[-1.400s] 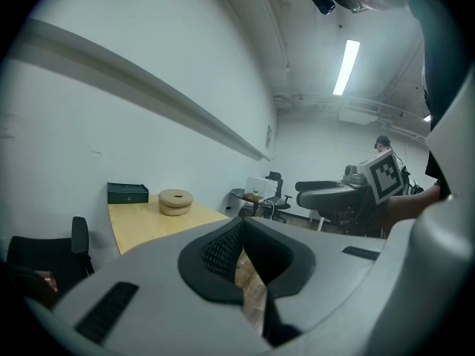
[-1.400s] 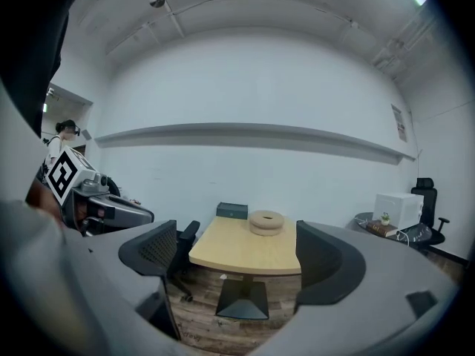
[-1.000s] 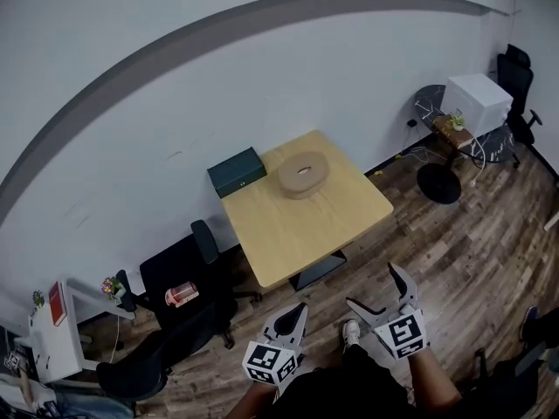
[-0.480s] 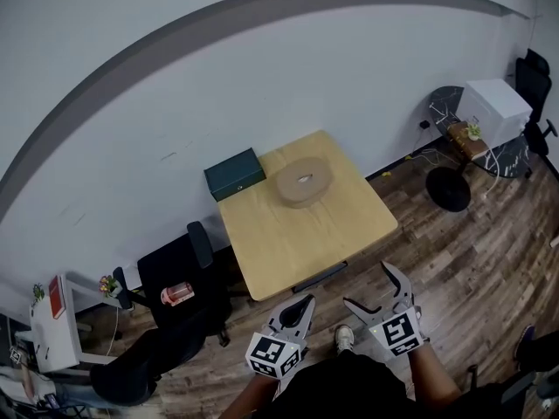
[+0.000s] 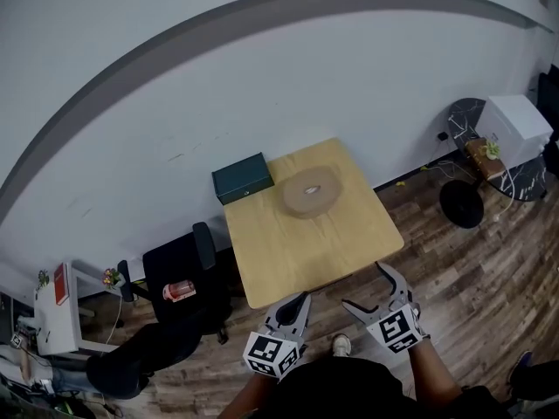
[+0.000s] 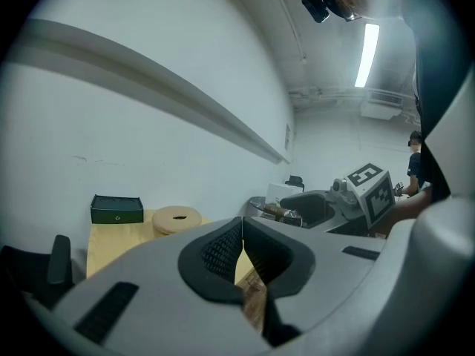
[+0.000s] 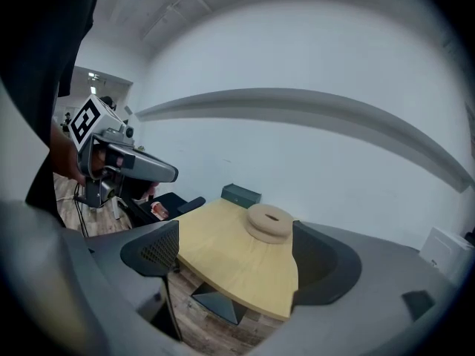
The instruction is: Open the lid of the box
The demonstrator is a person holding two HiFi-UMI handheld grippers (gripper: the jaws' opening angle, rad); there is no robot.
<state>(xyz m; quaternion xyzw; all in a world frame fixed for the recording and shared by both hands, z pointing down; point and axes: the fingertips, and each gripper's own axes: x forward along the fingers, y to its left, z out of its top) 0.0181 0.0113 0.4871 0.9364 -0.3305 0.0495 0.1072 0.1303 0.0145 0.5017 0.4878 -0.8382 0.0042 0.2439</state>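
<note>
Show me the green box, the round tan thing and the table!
green box (image 5: 240,174), head view, on its closed top.
round tan thing (image 5: 297,198), head view, on its left rim.
table (image 5: 306,244), head view, bare wood near the front.

Box (image 5: 242,178) on table (image 5: 306,247) back left, round pad (image 5: 309,191) seemingly just beside.

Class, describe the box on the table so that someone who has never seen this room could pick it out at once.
Find the square wooden table by the white wall. At its far left corner in the head view, next to the wall, sits the box. It is dark green, rectangular and sharp-edged, unlike the round tan ring-shaped pad beside it.
</note>
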